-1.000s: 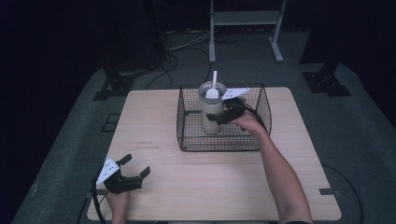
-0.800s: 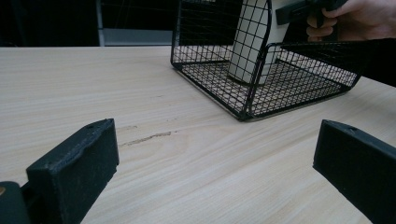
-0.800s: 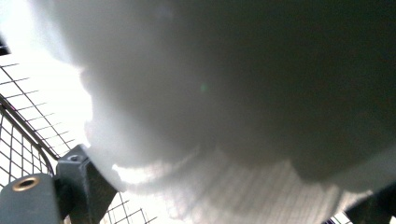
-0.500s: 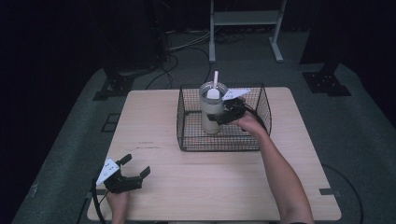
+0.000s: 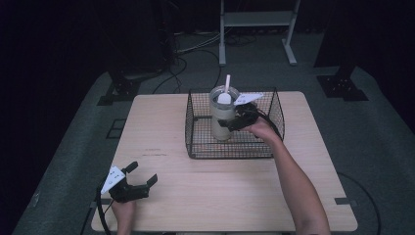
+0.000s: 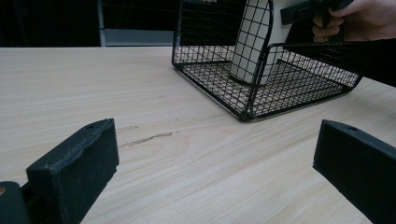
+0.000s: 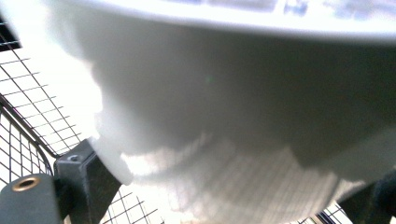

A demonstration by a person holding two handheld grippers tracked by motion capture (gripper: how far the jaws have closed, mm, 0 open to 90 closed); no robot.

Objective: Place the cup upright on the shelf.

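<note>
Dark room, light wood table. Tumbler w/ straw stood upright in wire basket; right gripper clamped its side, prob. to lift. Left gripper idled near table's edge, jaws apart.

A light wooden table is carrying a black wire basket toward twelve o'clock; a faint scuff, possibly, at nine.

Black two-jaw grippers, white plates, trailing cable, bare forearms.
</note>
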